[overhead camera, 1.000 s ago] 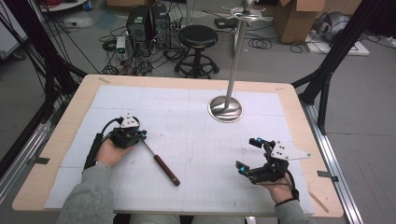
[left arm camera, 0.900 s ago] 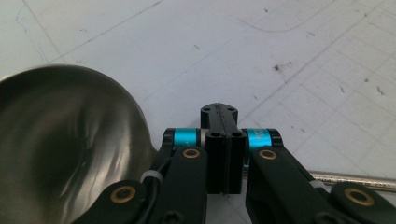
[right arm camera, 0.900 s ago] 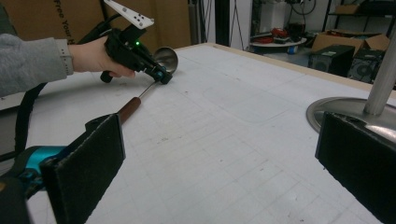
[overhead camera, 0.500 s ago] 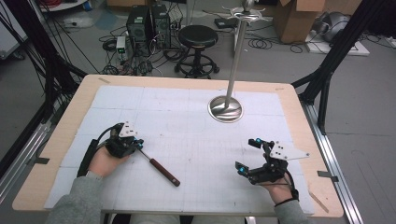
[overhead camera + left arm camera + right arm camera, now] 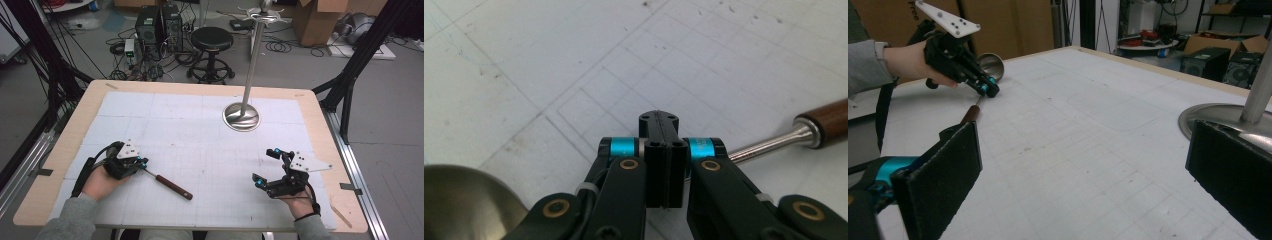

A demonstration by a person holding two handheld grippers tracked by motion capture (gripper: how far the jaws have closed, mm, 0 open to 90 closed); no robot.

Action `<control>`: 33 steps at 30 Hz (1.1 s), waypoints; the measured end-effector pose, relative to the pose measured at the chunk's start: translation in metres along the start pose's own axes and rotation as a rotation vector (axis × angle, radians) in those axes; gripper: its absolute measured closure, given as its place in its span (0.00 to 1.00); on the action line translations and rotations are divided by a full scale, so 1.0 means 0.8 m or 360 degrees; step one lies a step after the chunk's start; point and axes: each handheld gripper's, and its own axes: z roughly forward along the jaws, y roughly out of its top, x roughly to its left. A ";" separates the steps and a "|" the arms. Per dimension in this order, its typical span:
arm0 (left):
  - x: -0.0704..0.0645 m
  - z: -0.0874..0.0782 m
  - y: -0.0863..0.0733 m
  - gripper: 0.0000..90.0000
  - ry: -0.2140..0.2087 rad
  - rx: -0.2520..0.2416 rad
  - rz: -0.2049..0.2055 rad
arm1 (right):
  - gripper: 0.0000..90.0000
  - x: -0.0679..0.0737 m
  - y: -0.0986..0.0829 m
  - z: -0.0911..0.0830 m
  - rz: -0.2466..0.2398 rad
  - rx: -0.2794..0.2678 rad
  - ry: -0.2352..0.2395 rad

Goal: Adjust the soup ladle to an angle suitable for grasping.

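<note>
High view: a steel ladle with a brown wooden handle (image 5: 167, 182) lies on the white gridded tabletop (image 5: 200, 130), its stiff, likely slippery shaft beside the clenched, empty left tool (image 5: 142, 164); the handle offers surer purchase. Right tool (image 5: 266, 168) gapes, released.

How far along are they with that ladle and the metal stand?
Nothing looks finished: the ladle lies flat on the white mat, well away from the stand. In hand: the left gripper sits at the ladle's metal shaft, jaws pressed together; a real grip isn't clear. The right gripper waits open. If hanging is the aim, lifting and carrying remain.
</note>
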 end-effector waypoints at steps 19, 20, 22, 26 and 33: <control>-0.030 -0.030 -0.021 1.00 0.0005 0.0035 0.0013 | 0.00 0.003 -0.001 0.002 -0.0010 0.0020 0.0021; -0.031 -0.032 -0.022 1.00 0.0009 0.0033 0.0012 | 0.00 0.003 0.000 0.002 -0.0012 0.0019 0.0022; -0.033 -0.034 -0.024 1.00 0.0007 0.0031 0.0005 | 0.00 0.003 -0.001 0.002 -0.0013 0.0019 0.0022; -0.037 -0.041 -0.029 1.00 0.0015 0.0044 -0.0023 | 0.00 0.003 -0.001 0.002 -0.0021 0.0021 0.0015; -0.044 -0.049 -0.036 1.00 0.0022 0.0037 -0.0039 | 0.00 0.004 -0.001 0.003 -0.0021 0.0026 0.0027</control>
